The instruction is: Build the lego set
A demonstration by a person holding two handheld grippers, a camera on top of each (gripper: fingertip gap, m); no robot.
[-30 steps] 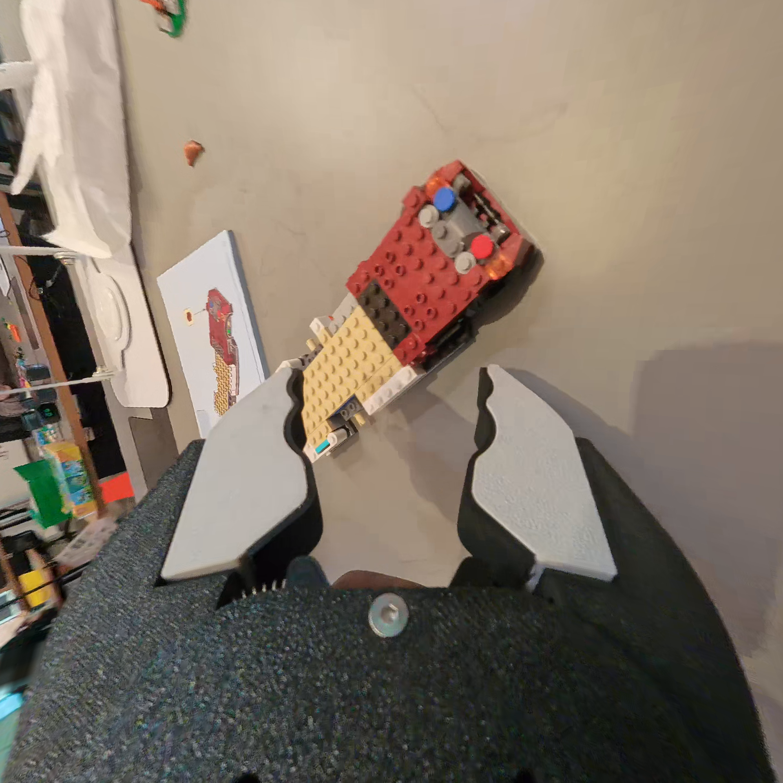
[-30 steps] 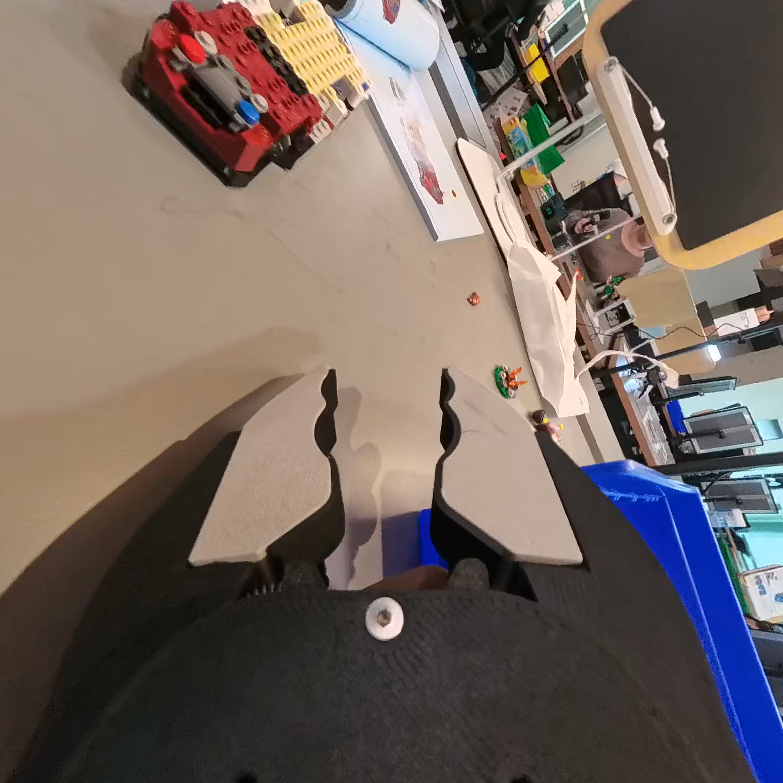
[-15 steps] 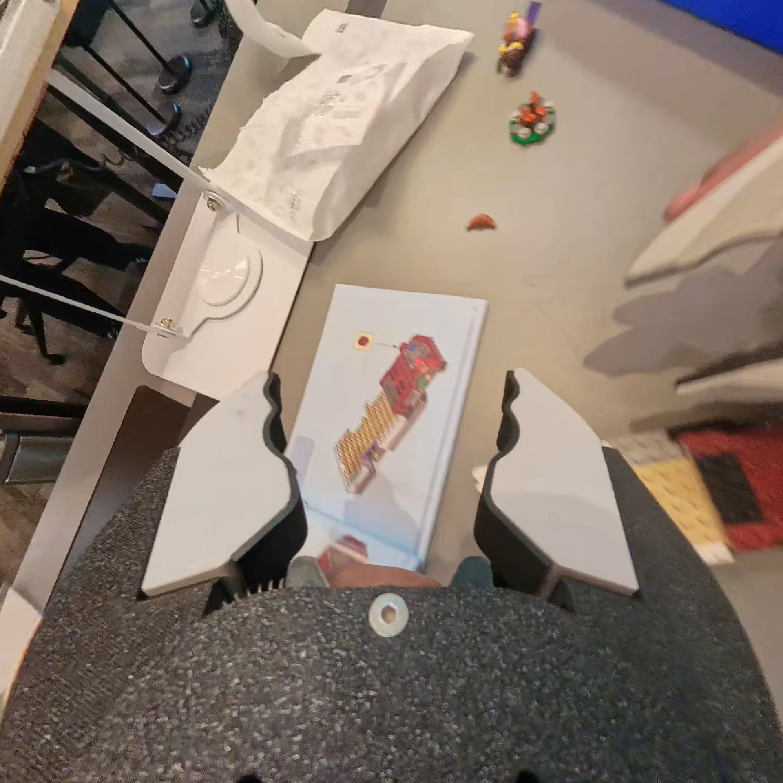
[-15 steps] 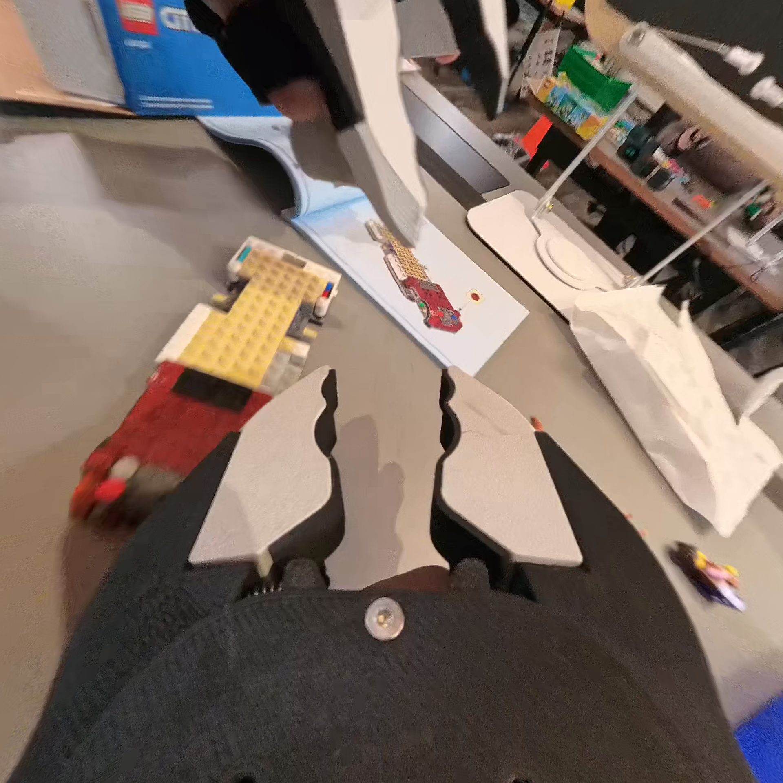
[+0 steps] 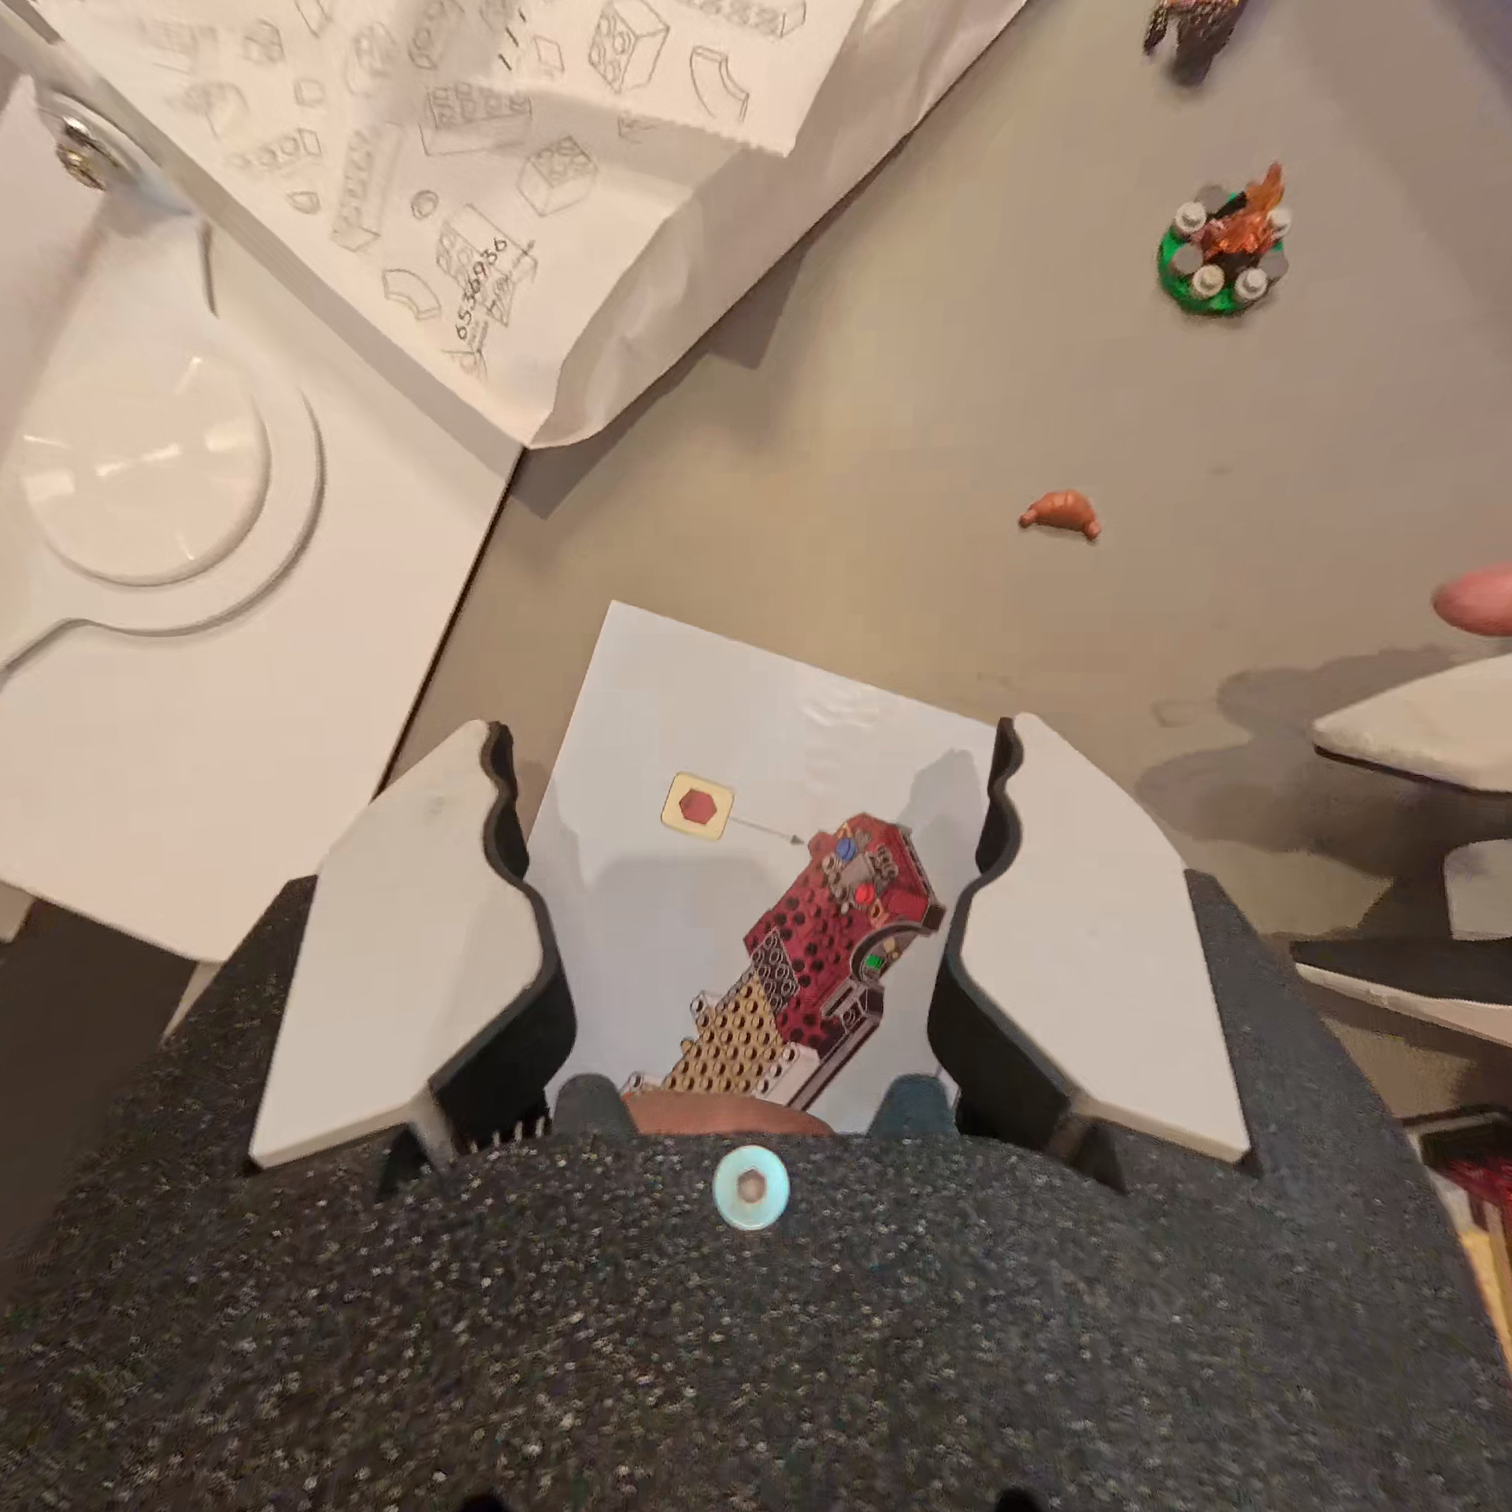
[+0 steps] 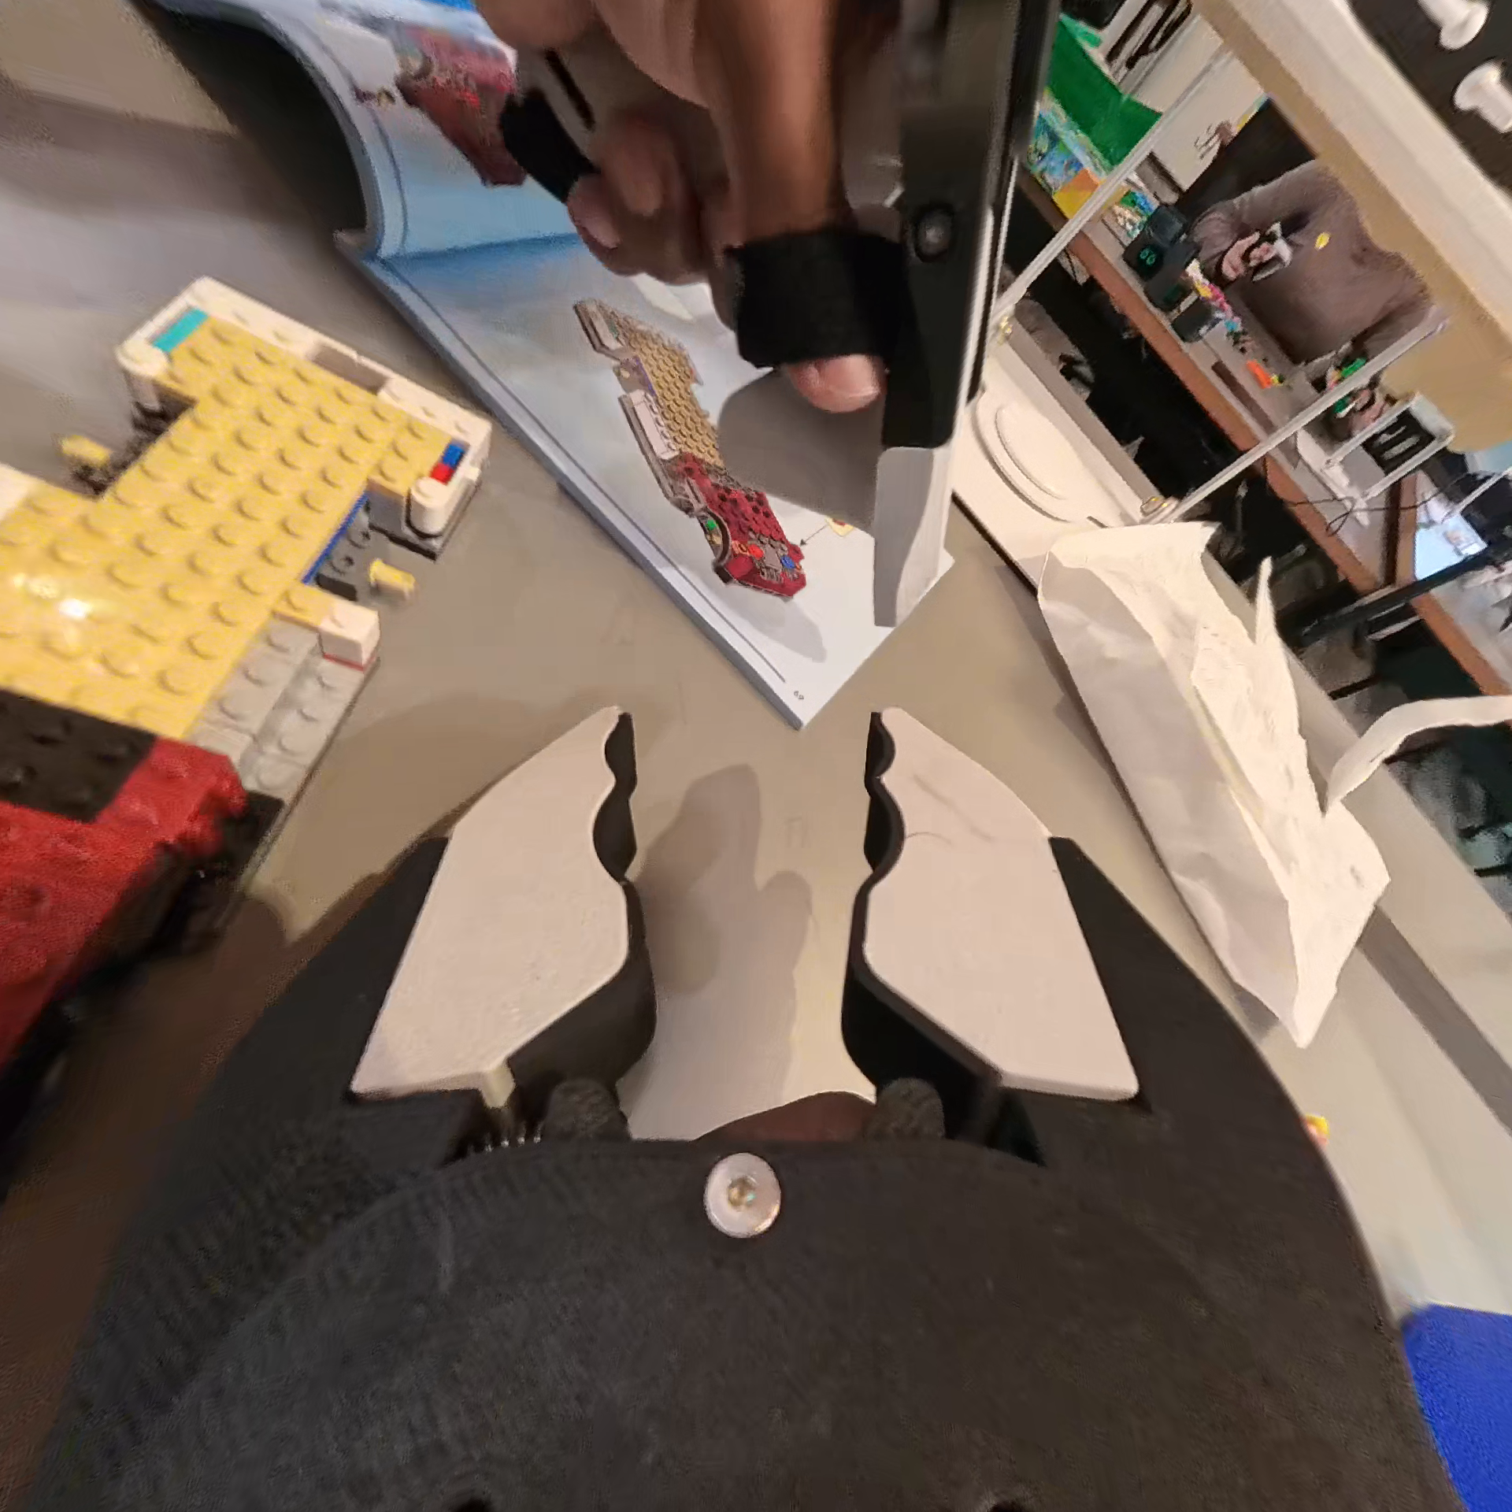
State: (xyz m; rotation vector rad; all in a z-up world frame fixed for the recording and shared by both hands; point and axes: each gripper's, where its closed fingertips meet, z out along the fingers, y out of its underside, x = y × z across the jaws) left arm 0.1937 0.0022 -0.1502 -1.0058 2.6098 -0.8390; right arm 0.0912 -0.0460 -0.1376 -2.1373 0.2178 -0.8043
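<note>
Two hand-held grippers hang over a grey table point(image 6: 524, 654), both with jaws spread and nothing between the pads. The left gripper point(image 5: 749, 740) hovers above the open instruction booklet point(image 5: 769, 736), its fingers framing the printed drawing of a red-and-tan brick model. The right gripper point(image 6: 749, 728) sits low over bare tabletop, just short of the booklet's near corner, with the half-built brick model point(image 6: 188, 524) of yellow, grey, black and red plates to its left. Beyond the booklet lie a small brown croissant piece point(image 5: 1061, 513), a green round piece with orange flames point(image 5: 1219, 249), a white paper bag point(image 5: 524, 164) printed with brick outlines, and a white stand base point(image 5: 164, 524).
</note>
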